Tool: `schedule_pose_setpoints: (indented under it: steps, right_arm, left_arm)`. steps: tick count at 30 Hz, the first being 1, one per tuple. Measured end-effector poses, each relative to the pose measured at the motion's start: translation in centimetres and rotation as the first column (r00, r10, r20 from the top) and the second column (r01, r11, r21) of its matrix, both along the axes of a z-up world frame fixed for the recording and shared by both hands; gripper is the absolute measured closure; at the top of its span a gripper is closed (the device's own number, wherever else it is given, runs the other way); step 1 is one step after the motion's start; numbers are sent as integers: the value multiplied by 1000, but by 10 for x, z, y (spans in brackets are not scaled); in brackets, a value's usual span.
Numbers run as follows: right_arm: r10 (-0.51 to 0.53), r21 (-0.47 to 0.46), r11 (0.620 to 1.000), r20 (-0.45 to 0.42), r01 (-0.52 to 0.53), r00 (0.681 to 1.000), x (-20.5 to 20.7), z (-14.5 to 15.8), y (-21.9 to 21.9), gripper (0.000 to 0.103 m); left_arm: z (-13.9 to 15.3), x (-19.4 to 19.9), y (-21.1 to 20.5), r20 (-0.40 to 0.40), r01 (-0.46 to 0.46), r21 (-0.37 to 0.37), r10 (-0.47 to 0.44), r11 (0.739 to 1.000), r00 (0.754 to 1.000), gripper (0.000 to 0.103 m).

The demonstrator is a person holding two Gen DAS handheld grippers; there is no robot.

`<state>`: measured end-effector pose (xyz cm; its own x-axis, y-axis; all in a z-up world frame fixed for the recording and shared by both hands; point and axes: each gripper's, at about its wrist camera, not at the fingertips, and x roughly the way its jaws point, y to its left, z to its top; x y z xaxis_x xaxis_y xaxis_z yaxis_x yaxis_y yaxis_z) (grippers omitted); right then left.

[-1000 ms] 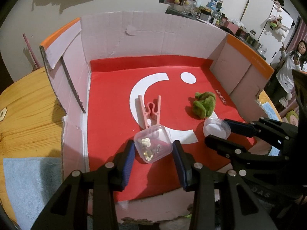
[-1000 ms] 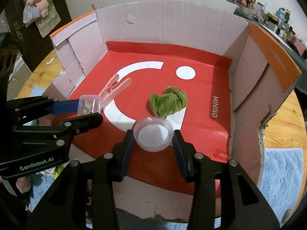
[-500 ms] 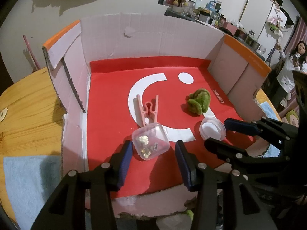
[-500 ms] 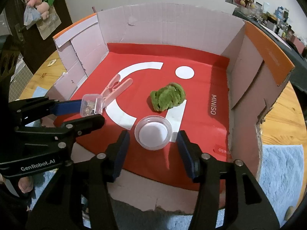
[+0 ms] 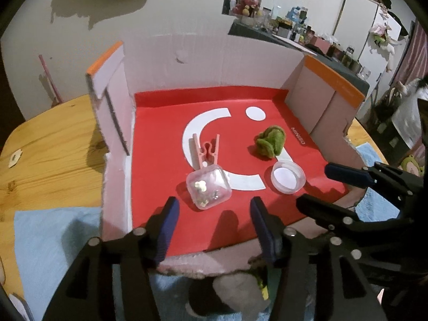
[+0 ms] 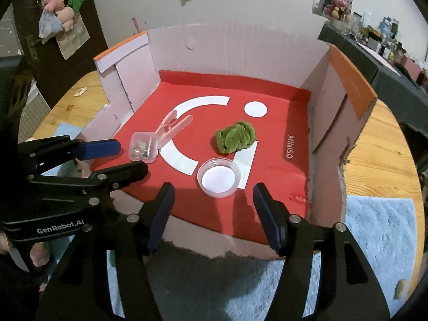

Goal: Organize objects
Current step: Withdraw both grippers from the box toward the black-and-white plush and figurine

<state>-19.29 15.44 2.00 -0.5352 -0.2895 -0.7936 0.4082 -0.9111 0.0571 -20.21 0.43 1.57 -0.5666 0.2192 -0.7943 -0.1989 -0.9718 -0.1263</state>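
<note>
A cardboard box with a red floor holds four things. A clear square case with small bits inside lies near the front left, against a pink clothes peg. A round clear dish lies front right, with a green plush toy behind it. My left gripper hangs just short of the case, jaws opening, nothing between them. My right gripper hangs just short of the dish, jaws opening and empty.
The box sits on a round wooden table with blue cloth under its front edge. The box's front wall is torn low. A grey and green soft thing lies below my left gripper. A person stands at the far right.
Both grippers let go: the left released the clear case and the right released the round dish, both now resting on the red floor. Both grippers drew back toward the box's front edge.
</note>
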Motion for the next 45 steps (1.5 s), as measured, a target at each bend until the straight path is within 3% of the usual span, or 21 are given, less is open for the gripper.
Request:
schedule_pose_setpoints:
  steps: [3, 6, 12, 22, 26, 34, 45]
  right_arm:
    - [1, -3, 1000, -14, -1, 1000, 7, 5, 1, 43]
    - [2, -1, 1000, -40, -2, 999, 17, 11, 1, 35]
    - [3, -14, 1000, -76, -4, 997, 34, 22, 3, 34]
    - [-5, -18, 1000, -146, 2, 989, 61, 35, 6, 20]
    - [-6, -17, 1000, -171, 4, 985, 71, 38, 7, 8]
    - [-6, -13, 1000, -196, 3, 981, 86, 39, 9, 7]
    - [-1, -3, 1000, -194, 1, 981, 99, 34, 9, 7]
  left_arm:
    - [3, 6, -6, -7, -16, 12, 16, 1000, 1000, 40]
    - [6, 12, -11, -13, -26, 20, 26, 999, 1000, 40]
    - [14, 28, -15, -37, -39, 29, 40, 999, 999, 32]
    - [26, 50, -20, -80, -51, 32, 53, 998, 995, 17]
    - [28, 58, -21, -102, -55, 9, 55, 998, 993, 13]
    - [27, 69, -19, -108, -42, 8, 42, 999, 993, 8]
    - [20, 83, -23, -90, -32, 20, 34, 999, 995, 8]
